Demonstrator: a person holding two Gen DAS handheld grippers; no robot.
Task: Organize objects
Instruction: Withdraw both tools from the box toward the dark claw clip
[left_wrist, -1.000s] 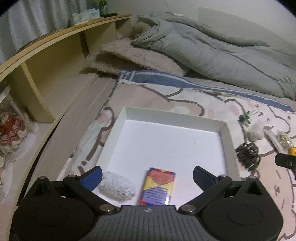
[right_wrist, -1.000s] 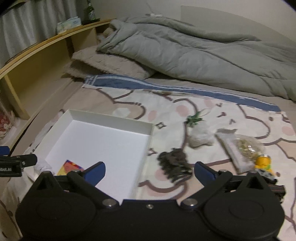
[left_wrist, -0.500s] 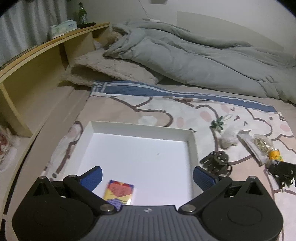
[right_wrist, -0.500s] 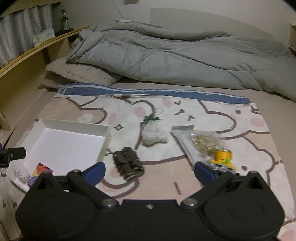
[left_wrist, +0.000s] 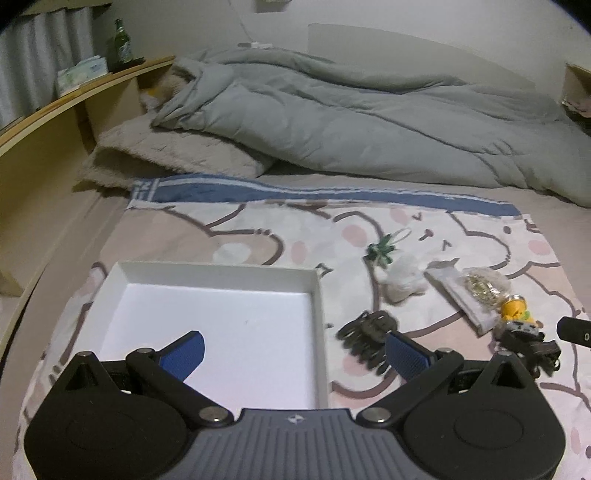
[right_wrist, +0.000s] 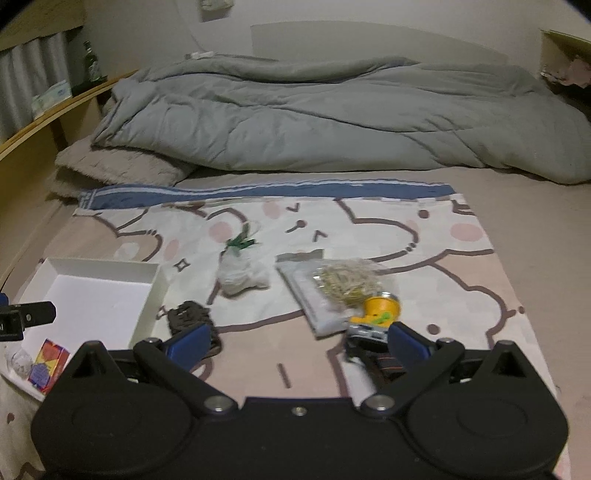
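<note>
Clutter awaiting sorting lies on a bed blanket (right_wrist: 424, 236) beside a white tray (left_wrist: 221, 271): the dark hair clip (left_wrist: 367, 330) sits just ahead of the left gripper (left_wrist: 293, 349) by its right finger, nearer that hand. Both grippers hold their fingers apart and empty. A yellow keychain (right_wrist: 378, 314) lies just beyond the right gripper (right_wrist: 295, 339), toward its right finger.

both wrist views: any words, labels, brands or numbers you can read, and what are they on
No text can be read in full.
"AI": end of white lettering on the left gripper at the frame edge; the rest is cut off.
Small colourful box in the white tray: print too small and blurred.
Green bottle label: blurred.
Tissue pack on the shelf: blurred.
</note>
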